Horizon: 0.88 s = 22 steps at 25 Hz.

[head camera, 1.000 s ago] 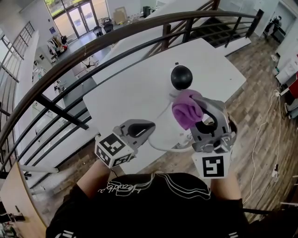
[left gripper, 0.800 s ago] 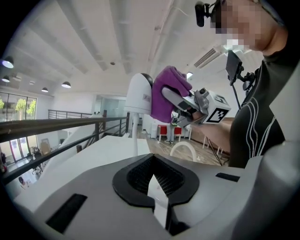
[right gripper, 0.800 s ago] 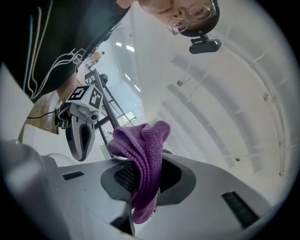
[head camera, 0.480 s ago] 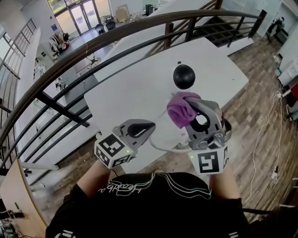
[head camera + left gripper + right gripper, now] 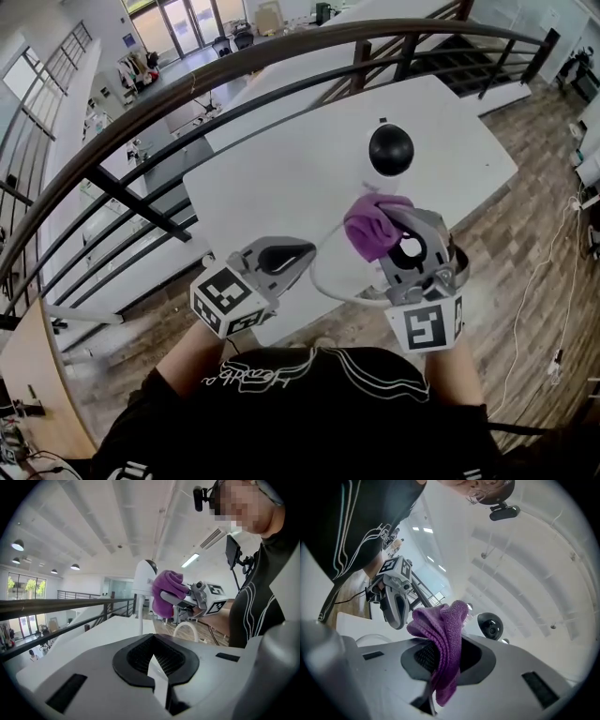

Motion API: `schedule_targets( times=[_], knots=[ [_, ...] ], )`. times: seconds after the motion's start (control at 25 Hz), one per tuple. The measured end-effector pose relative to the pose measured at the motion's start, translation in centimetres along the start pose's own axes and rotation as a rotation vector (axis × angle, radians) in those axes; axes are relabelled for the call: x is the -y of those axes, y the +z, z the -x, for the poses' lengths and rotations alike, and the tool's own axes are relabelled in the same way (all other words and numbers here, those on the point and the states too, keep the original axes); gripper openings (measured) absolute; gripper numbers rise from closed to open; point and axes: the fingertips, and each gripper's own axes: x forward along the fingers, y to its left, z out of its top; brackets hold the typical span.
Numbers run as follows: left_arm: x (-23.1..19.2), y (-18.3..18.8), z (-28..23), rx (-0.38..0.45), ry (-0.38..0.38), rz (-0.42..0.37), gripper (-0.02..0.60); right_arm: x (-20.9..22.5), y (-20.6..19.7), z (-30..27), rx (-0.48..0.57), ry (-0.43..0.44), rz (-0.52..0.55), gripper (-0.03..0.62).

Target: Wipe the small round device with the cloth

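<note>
White table (image 5: 272, 178) spreads out ahead of you with a dark curved railing (image 5: 187, 89) close by. The small round device (image 5: 390, 150), a white body with a black dome, stands upright toward the table's far side. Your right gripper (image 5: 392, 223) has its jaws clamped on a bunched purple cloth (image 5: 371, 225), which sits just on your side of the device, so near that you cannot tell whether they touch. Your left gripper (image 5: 298, 253) hangs at the table's near edge beside a loop of white cable (image 5: 315, 279), jaws pressed fully together with nothing between them.
</note>
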Motion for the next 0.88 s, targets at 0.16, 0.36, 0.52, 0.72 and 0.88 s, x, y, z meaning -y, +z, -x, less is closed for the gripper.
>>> schedule_targets(
  times=[0.16,0.36,0.52,0.72,0.88],
  knots=[
    [-0.3,-0.1,0.4,0.006,0.028,0.015,0.008,-1.2,-0.5,0.4,0.002,0.079,-0.035,0.058],
    [-0.1,0.6,0.8,0.030,0.066,0.037,0.008,-0.9,0.3,1.7,0.056,0.118,-0.117,0.058],
    [0.4,2.0,1.1,0.059,0.068,0.017,0.008,-0.3,1.5,2.5,0.087,0.106,-0.133,0.058],
    [-0.3,3.1,1.7,0.072,-0.005,-0.032,0.008,-0.3,2.8,1.5,0.063,0.053,-0.149,0.058],
    [-2.9,3.7,2.9,0.093,-0.101,-0.043,0.008,-0.2,4.0,-1.0,-0.021,-0.017,-0.130,0.058]
  ],
)
